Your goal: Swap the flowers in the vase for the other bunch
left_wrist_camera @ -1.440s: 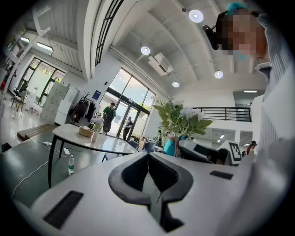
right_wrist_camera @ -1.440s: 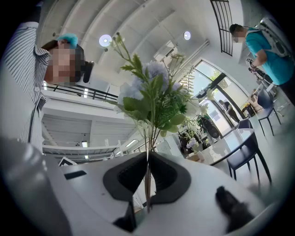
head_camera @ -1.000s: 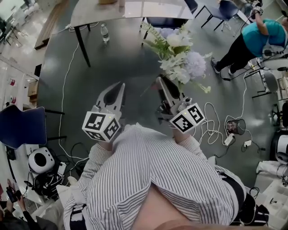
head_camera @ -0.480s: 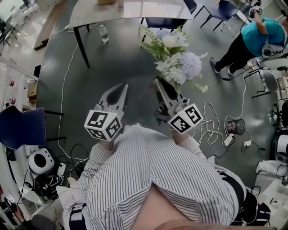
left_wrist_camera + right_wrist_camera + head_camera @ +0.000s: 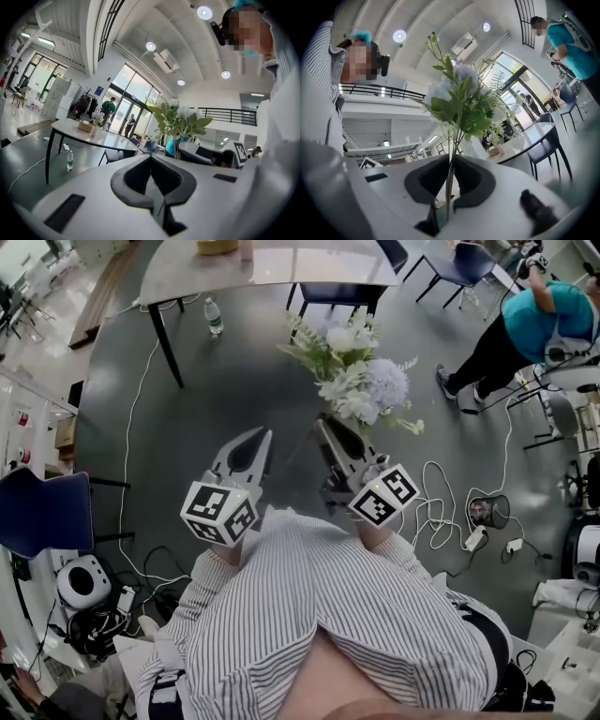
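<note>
Bunch (image 5: 356, 371) of white and pale lilac flowers with green leaves: standing upright out of the right claw (image 5: 323, 425), which is clamping the thin stems (image 5: 449, 185) near their lower ends. It is hanging in the air above the floor, well short of the desk (image 5: 281, 263).

Left claw (image 5: 261, 439): jaws lying together, carrying nothing, hovering beside the right one.

Vase (image 5: 95, 130): sitting on the desk just beside a small basket (image 5: 85, 125), with flowers (image 5: 97, 115) showing in it, so the old bunch is probably not yet out.

Step in hand, as judged: carrying the replacement bunch to the desk.

Handling notes:
- The grip is sitting low on long stems, so the heads are likely swaying; walking smoothly with the stems near vertical is advisable.
- The free claw is the one available for the old flowers. It is worth bringing it to the vase first and pulling straight up so the vase is not tipping, then lowering the new stems in.
- Water bottle (image 5: 214, 317) and cables (image 5: 141, 409) are lying on the floor by the desk legs; stepping wide is advisable.
</note>
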Tool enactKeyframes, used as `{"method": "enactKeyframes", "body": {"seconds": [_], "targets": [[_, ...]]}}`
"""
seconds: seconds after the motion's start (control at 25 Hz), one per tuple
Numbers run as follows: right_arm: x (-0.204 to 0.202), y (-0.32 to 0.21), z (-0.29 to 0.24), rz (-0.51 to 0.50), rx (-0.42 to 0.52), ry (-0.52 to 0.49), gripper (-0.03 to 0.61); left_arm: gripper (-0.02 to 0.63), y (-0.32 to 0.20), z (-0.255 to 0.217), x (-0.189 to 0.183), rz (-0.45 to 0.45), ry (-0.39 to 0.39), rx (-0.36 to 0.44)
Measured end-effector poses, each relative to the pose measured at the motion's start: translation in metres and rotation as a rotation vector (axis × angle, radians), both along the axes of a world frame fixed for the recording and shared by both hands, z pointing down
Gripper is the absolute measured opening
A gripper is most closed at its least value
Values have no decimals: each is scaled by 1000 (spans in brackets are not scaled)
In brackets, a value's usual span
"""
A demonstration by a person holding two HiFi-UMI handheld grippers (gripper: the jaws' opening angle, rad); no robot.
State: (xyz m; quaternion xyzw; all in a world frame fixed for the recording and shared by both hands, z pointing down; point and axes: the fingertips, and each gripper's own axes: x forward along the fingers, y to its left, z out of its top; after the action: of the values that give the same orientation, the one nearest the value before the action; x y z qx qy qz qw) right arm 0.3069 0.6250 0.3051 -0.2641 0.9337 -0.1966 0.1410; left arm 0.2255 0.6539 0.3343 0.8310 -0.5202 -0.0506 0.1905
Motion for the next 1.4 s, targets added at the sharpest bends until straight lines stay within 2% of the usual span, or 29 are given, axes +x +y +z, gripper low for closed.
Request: {"method": "enactKeyframes", "body": {"seconds": [0.16,0.4,0.68,0.88,1.12,1.4], "targets": [[3,-12,16,8,-37,32,35,12,-10,10,5,6,6,-23],[4,-57,20,52,-60,27,36,12,-40,12,-15,-17,8,-15],[-44,-113,24,33,-77,24,36,12,-106,14,-51,-19,-27,-12],[-78,-169,8,72,-39,18,35,12,-163,3,-92,8,-1,-3],[-125,-236,-6,120,-6,8,35,12,-230,-8,-145,44,-12,19],[-165,-277,-5,126,3,34,37,12,-274,-6,-173,97,-10,13]]}}
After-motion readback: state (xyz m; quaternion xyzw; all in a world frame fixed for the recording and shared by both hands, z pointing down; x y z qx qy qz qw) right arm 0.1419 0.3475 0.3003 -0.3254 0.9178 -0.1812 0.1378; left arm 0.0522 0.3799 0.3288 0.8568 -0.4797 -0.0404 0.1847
